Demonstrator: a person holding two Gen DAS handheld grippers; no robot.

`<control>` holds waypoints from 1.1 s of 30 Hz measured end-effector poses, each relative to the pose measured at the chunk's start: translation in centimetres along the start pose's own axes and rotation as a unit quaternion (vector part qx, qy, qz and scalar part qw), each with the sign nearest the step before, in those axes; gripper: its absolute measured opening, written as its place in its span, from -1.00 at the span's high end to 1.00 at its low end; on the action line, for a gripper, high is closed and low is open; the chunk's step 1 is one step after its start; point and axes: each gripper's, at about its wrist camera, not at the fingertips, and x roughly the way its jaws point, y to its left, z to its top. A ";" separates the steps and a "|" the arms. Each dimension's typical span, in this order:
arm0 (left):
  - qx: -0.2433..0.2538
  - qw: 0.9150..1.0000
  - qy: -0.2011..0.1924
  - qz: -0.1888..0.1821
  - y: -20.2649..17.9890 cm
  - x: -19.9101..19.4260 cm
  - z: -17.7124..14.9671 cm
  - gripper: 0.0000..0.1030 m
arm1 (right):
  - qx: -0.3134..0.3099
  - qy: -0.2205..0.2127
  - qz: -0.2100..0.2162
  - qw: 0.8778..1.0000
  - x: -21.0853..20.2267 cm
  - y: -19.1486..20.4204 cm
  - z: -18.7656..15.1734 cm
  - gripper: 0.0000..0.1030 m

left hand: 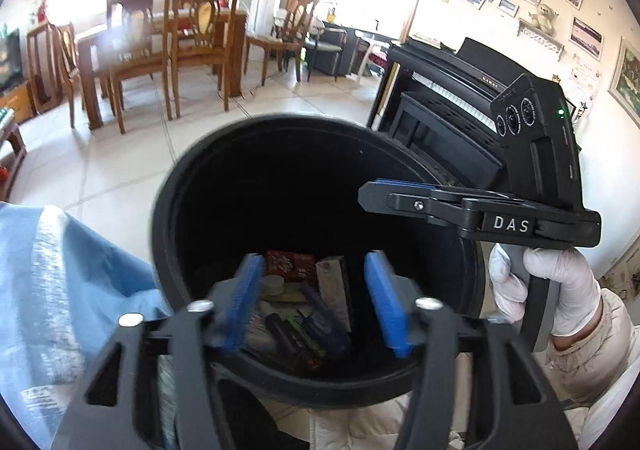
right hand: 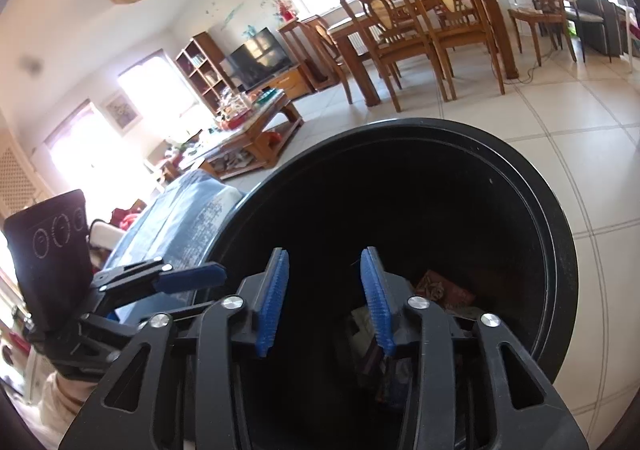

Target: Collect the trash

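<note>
Both grippers hang over the mouth of a round black bin (left hand: pixel 320 137) that fills the lower middle of each view. The left gripper (left hand: pixel 316 302) stands wide with nothing between its blue pads; the right gripper (right hand: pixel 326 298) is partly spread, also empty. The trash (left hand: pixel 304 306) lies at the bin's bottom: a red wrapper, a pale box, dark tubes. A white-gloved hand (left hand: pixel 540 286) grips the right gripper's handle at the right of the left view.

matt black plastic bin (left hand: pixel 224 153), glossy tile floor (left hand: pixel 132 173), apparently.
</note>
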 end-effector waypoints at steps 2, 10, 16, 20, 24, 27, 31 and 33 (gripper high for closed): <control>0.004 1.000 -0.020 0.018 -0.1 -1.4 -0.1 -0.60 | 0.001 -0.007 0.002 1.000 0.0 0.6 0.1 -0.12; -0.021 0.995 -0.066 0.073 1.7 -6.9 -1.3 -0.89 | -0.017 -0.012 0.019 1.000 1.9 5.4 0.8 -0.75; -0.066 0.985 -0.100 0.127 5.1 -11.8 -3.2 -0.89 | -0.056 -0.008 0.034 0.998 5.1 11.9 1.5 -0.86; -0.097 0.972 -0.118 0.176 7.3 -15.4 -5.1 -0.89 | -0.100 0.003 0.051 0.994 8.2 17.7 1.7 -0.87; -0.124 0.957 -0.124 0.232 9.3 -18.5 -7.0 -0.90 | -0.134 0.005 0.068 0.989 11.6 23.3 1.5 -0.89; -0.152 0.940 -0.133 0.275 10.9 -20.8 -8.7 -0.90 | -0.157 -0.006 0.079 0.984 13.8 27.4 1.2 -0.89; -0.194 0.908 -0.150 0.339 13.1 -24.3 -11.3 -0.90 | -0.196 -0.033 0.087 0.976 16.2 32.6 0.3 -0.90; -0.215 0.892 -0.155 0.365 14.1 -25.7 -12.4 -0.90 | -0.215 -0.043 0.085 0.972 17.7 35.4 -0.1 -0.90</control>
